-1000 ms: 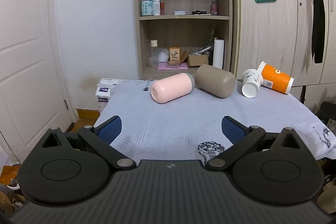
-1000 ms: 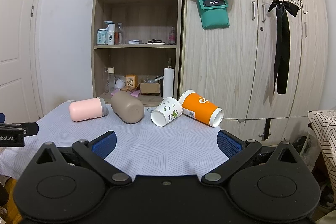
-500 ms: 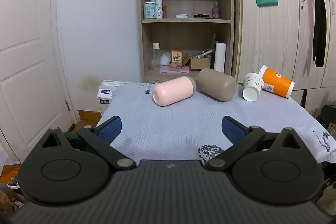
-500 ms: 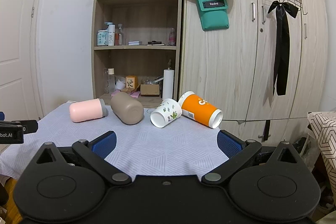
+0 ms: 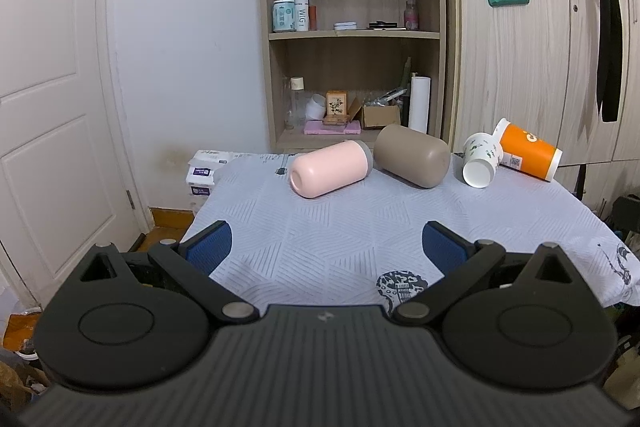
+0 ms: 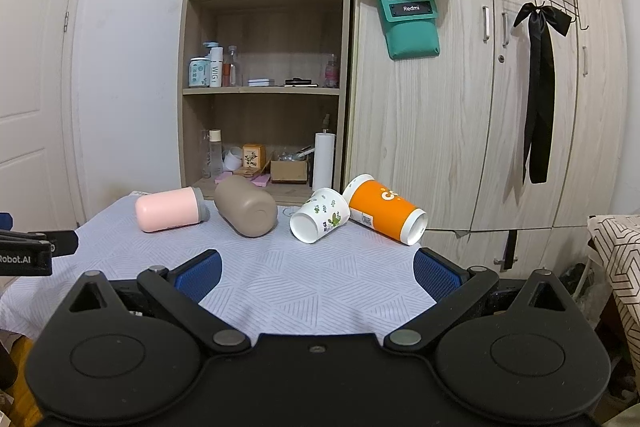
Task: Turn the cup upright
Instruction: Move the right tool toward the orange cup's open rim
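Several cups lie on their sides at the far side of the cloth-covered table (image 5: 360, 227): a pink cup (image 5: 328, 169) (image 6: 168, 214), a brown cup (image 5: 412, 155) (image 6: 246, 211), a white paper cup with green leaves (image 5: 480, 165) (image 6: 318, 219) and an orange paper cup (image 5: 528, 149) (image 6: 384, 213). My left gripper (image 5: 326, 251) is open and empty, over the table's near edge, well short of the cups. My right gripper (image 6: 318, 271) is open and empty, also short of them. The left gripper's side shows at the left edge of the right wrist view (image 6: 28, 247).
A wooden shelf unit (image 5: 352, 35) with bottles and boxes stands behind the table. Wardrobe doors (image 6: 460, 107) stand to its right, a white door (image 5: 48, 107) on the left. A stack of boxes (image 5: 202, 173) sits by the table's far left corner.
The left wrist view has tilted up a little, so the cups sit lower in it. The right gripper has hardly moved. Both stay open.
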A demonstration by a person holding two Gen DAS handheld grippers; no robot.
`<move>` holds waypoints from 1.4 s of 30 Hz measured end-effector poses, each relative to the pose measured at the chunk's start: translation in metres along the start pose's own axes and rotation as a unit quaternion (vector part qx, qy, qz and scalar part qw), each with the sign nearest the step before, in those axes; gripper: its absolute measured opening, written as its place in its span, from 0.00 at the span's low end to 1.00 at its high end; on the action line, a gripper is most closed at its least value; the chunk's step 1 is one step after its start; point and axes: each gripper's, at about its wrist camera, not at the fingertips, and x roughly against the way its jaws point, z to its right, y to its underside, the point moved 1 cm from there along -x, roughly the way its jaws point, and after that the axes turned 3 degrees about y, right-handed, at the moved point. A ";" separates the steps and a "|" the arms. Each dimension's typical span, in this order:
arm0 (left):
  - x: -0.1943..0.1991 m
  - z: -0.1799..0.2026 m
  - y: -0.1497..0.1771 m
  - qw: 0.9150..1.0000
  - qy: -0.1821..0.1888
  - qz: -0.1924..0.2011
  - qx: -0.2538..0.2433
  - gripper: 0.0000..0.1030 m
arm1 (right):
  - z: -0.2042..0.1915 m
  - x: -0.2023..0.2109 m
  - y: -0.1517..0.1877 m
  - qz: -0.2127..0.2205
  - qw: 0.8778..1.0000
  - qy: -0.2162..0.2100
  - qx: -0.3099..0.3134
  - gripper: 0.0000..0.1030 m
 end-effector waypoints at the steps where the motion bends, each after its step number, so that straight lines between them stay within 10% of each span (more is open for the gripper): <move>1: 0.000 0.000 0.000 1.000 0.000 0.001 0.000 1.00 | 0.000 0.000 0.000 0.000 1.000 -0.001 0.000 1.00; 20: -0.035 0.050 -0.021 0.998 0.017 -0.027 -0.052 1.00 | 0.035 -0.046 0.013 -0.017 0.998 -0.056 0.027 1.00; 42: -0.197 0.196 -0.081 0.964 0.228 -0.129 0.034 0.98 | 0.136 -0.191 -0.011 -0.027 0.987 -0.100 0.122 1.00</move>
